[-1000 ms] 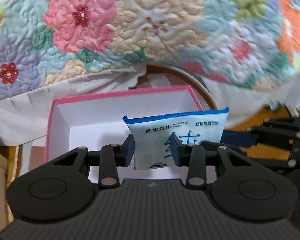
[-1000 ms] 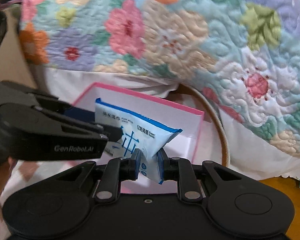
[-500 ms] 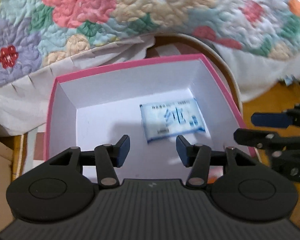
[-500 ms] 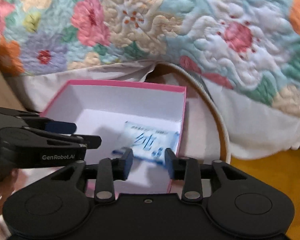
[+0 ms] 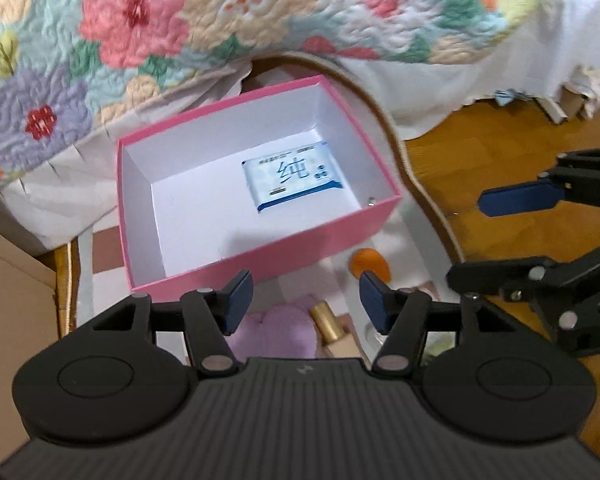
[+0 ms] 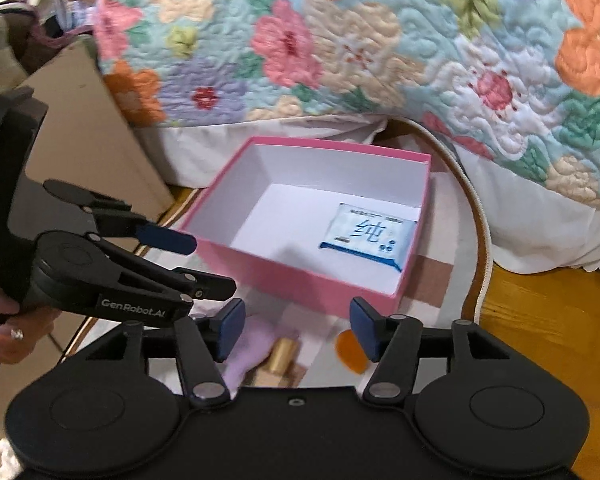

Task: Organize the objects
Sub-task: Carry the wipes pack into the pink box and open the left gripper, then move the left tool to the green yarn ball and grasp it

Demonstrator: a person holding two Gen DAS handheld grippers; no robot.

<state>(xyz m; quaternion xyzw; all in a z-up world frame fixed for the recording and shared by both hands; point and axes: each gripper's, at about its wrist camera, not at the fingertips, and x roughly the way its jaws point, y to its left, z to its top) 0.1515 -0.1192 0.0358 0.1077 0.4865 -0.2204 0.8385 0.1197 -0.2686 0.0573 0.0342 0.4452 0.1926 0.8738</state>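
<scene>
A blue and white wet wipes pack [image 5: 294,178] lies flat inside the pink box [image 5: 260,250] with a white inside, near its right wall; it also shows in the right wrist view [image 6: 370,236], in the box [image 6: 300,280]. My left gripper [image 5: 304,300] is open and empty, above and in front of the box. My right gripper [image 6: 296,330] is open and empty too. Below the grippers lie a lilac cloth [image 5: 276,328], a gold tube [image 5: 328,322] and an orange round thing [image 5: 370,262].
A flowered quilt [image 5: 220,20] hangs over a bed behind the box. A round rug edge [image 5: 420,196] runs around the box on a wooden floor [image 5: 480,152]. A cardboard box [image 6: 88,136] stands at the left.
Both grippers let go of the wipes pack, which dropped into the pink box. Both grippers opened, pulled back and rose away from the box.
</scene>
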